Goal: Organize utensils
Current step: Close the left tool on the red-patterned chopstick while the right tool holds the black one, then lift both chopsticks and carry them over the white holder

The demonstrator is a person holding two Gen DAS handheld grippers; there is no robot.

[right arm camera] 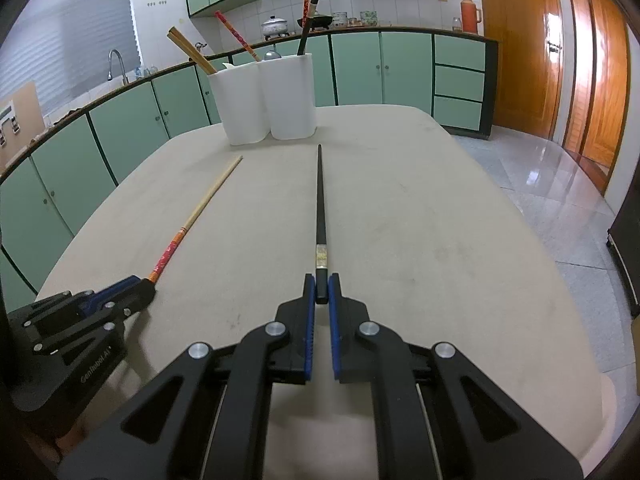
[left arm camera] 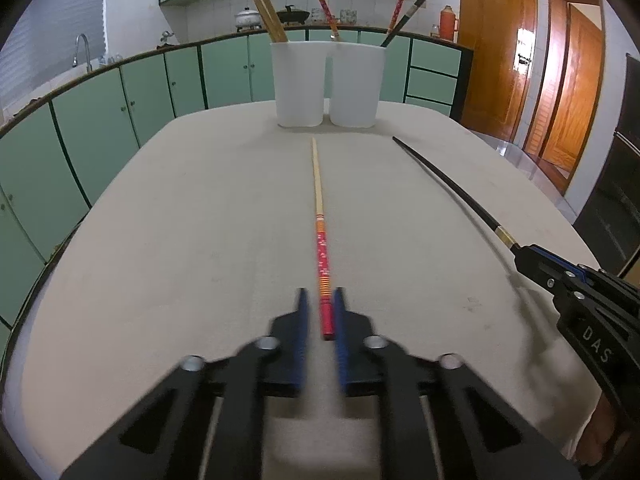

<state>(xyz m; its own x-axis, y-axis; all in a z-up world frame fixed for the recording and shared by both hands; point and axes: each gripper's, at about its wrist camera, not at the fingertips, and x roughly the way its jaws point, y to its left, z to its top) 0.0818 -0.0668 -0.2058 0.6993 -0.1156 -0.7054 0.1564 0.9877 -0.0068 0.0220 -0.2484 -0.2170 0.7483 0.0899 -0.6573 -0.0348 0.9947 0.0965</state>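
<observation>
Red-patterned chopstick with pale bamboo tip (left arm camera: 320, 216) lies on the beige cloth-covered table (left arm camera: 180, 220), tip aimed at the pair of white plastic utensil holders (left arm camera: 328, 84) at the far end, well short of them; its red butt end sits between the blue pads of the left gripper (left arm camera: 325, 312), jaws narrowed onto it, so it reads as gripped, though that view is blurred; slim black chopstick with gold band (right arm camera: 320, 200) lies to the right of the red one, also tip toward the holders, butt end pinched in the right gripper (right arm camera: 321, 292), jaws narrow and holding it; holders already carry plain wooden chopsticks (left arm camera: 266, 10) in the left cup, one red in the middle (left arm camera: 324, 8), a red and a black in the right cup (left arm camera: 404, 12); step in hand looks like pickup, both sticks grasped but not yet lifted; next move calls for raising each off the table, tilting tip-down, and dropping it into the cup with its match; thin sticks held at the very end may swing or slip, so a slow lift seems wise.
</observation>
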